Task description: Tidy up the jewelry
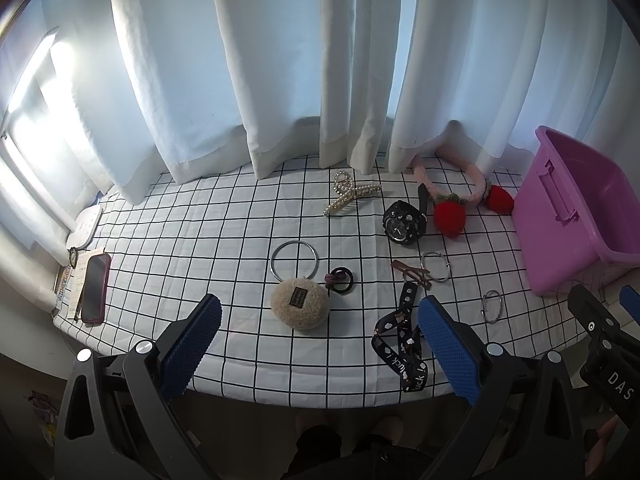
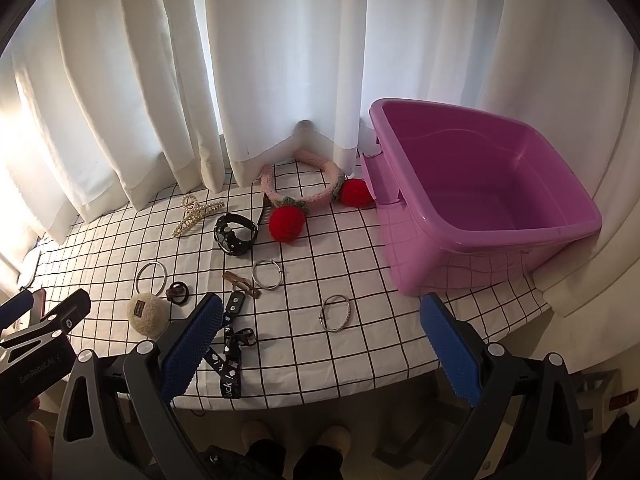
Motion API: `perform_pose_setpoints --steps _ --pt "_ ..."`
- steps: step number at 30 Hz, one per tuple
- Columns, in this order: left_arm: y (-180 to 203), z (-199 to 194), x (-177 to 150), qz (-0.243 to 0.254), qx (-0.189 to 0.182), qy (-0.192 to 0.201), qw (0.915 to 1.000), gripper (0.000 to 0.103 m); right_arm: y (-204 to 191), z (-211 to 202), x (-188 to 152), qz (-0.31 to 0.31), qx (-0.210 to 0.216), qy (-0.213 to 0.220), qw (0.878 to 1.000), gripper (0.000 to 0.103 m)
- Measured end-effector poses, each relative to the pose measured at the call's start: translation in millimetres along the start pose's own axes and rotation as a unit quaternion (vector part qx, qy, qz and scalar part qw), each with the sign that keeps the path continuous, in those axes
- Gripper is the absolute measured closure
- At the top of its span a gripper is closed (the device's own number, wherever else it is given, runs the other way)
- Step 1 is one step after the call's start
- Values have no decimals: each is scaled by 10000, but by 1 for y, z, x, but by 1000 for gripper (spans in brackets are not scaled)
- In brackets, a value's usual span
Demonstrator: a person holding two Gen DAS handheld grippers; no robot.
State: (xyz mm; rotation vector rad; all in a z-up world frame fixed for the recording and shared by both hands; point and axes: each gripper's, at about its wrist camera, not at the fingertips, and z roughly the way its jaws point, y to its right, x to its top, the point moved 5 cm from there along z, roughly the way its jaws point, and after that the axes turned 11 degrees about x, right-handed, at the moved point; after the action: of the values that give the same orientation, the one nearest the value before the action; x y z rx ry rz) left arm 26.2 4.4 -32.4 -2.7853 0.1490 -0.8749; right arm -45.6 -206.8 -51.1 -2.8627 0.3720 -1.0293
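Nearest the left wrist camera, the left gripper (image 1: 320, 344) hangs over the table's front edge with its blue-padded fingers (image 1: 192, 344) spread wide and nothing between them. At 12 o'clock of its gap lies a beige plush pouch (image 1: 300, 306) hooked to a large metal ring (image 1: 295, 261), with a small dark hair tie (image 1: 340, 279) just beside it at 1 o'clock. A black printed strap (image 1: 400, 344) trails off the checked tablecloth (image 1: 200, 240) touching the right finger pad. Farther back sit a black wristwatch (image 1: 403, 222), a pearl hair claw (image 1: 348, 196) and a pink knitted headband with red strawberries (image 1: 452, 200), all against the white curtain (image 1: 260, 80). A phone (image 1: 95, 287) lies at 9 o'clock.

In the right wrist view, the right gripper (image 2: 320, 344) is likewise wide open and holds nothing. A thin silver bangle (image 2: 335, 313) lies at 12 o'clock of its gap, a second silver hoop (image 2: 267, 274) and a brown hair clip (image 2: 242, 283) at 11 o'clock. The purple plastic bin (image 2: 440, 220) stands at 1 o'clock, well apart from the scattered jewelry.
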Motion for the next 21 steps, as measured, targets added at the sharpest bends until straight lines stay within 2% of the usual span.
perform_pose_setpoints --steps 21 --pt "-2 1 -2 -19 -11 1 10000 6 -3 2 1 -165 21 19 9999 9"
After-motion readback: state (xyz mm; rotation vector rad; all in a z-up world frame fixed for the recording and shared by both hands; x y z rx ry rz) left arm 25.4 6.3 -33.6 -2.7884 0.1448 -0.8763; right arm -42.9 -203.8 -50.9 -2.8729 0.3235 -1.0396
